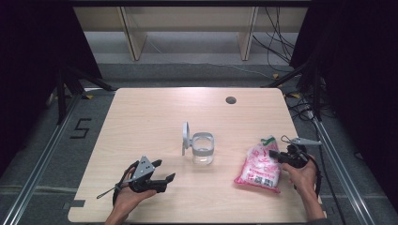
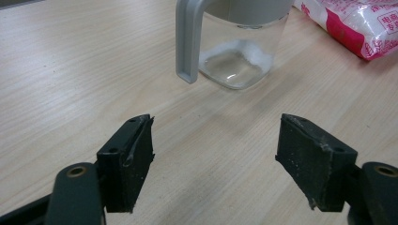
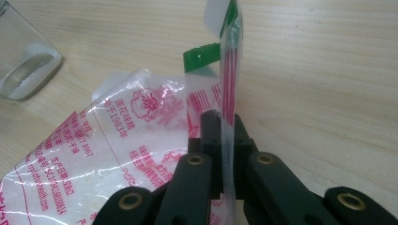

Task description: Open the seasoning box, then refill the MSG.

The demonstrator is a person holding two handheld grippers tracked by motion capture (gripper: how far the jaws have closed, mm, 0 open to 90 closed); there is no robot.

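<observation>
We are pinching the bag (image 3: pixel 117 159) with our right gripper (image 3: pixel 224 123), its jaws clamped tight on the upright flap of plastic at the bag's top end. In the high view the bag (image 1: pixel 259 166) is lying at about four o'clock on the table (image 1: pixel 141 117), just beside the right hand, and we are judging it not yet lifted: most of it is resting flat on the wood. Our left gripper (image 2: pixel 215 145) is hovering with jaws wide apart and nothing between them, pointing at the jar (image 2: pixel 239 42), which is standing near the table's middle. In the high view the jar (image 1: pixel 202 148) is standing upright with its lid (image 1: pixel 186 136) flipped up at nine o'clock. Only a thin white layer is showing on its bottom, so we are reckoning the pouring is still ahead: raising, tipping, filling.
</observation>
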